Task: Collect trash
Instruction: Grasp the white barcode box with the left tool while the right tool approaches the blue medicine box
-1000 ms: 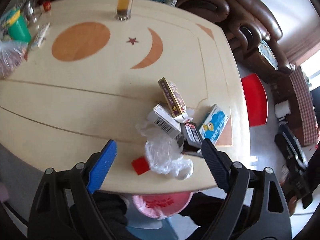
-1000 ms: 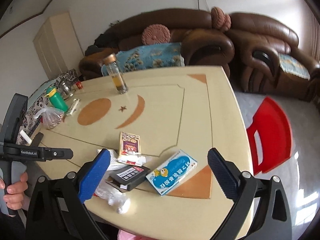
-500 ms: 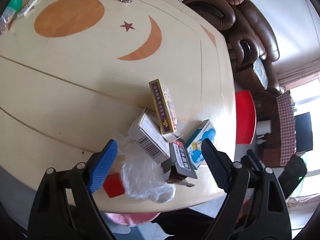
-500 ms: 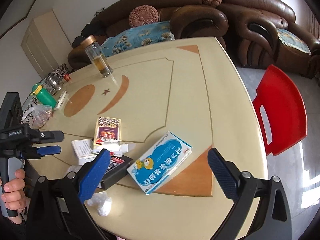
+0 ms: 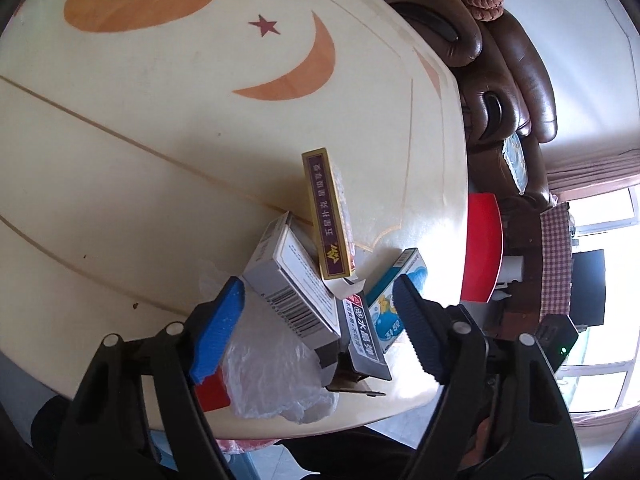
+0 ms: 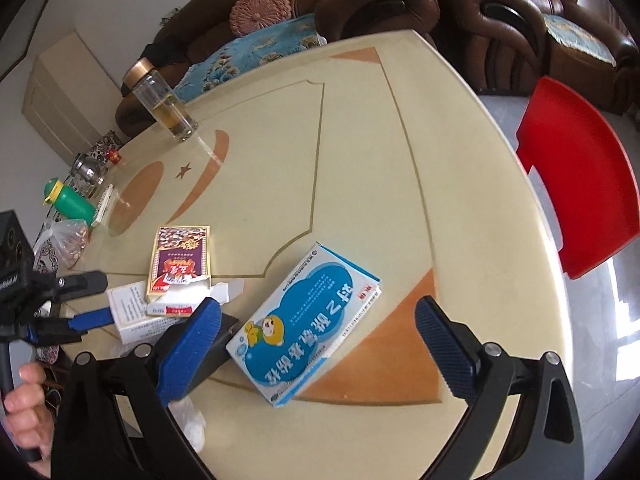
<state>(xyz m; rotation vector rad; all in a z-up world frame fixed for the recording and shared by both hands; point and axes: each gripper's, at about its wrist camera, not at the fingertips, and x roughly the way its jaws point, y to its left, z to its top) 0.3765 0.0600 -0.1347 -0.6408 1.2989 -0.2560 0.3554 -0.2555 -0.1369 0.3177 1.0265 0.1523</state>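
Note:
A pile of trash lies near the table's front edge. It holds a white barcode box [image 5: 296, 288], a black box [image 5: 362, 332], a gold-and-purple card box [image 5: 328, 216], crumpled clear plastic [image 5: 272, 372] and a small red piece [image 5: 212, 394]. My left gripper [image 5: 316, 328] hovers low over the white and black boxes. Its jaws are closing, and the pads are still apart from the boxes. A blue-and-white medicine box [image 6: 308, 320] lies flat between the wide-open fingers of my right gripper [image 6: 318, 344], untouched. The right wrist view also shows the left gripper [image 6: 86, 300] beside the white box [image 6: 136, 312].
A glass bottle [image 6: 166, 106], a green bottle [image 6: 70, 202] and a plastic bag [image 6: 64, 240] stand at the table's far left. A red chair [image 6: 580, 196] is by the right edge, with brown sofas [image 6: 400, 4] behind. A pink rim [image 5: 244, 445] shows under the near edge.
Both grippers have come down closer to the pile, so the boxes look larger. The left jaws have narrowed a little around the white and black boxes.

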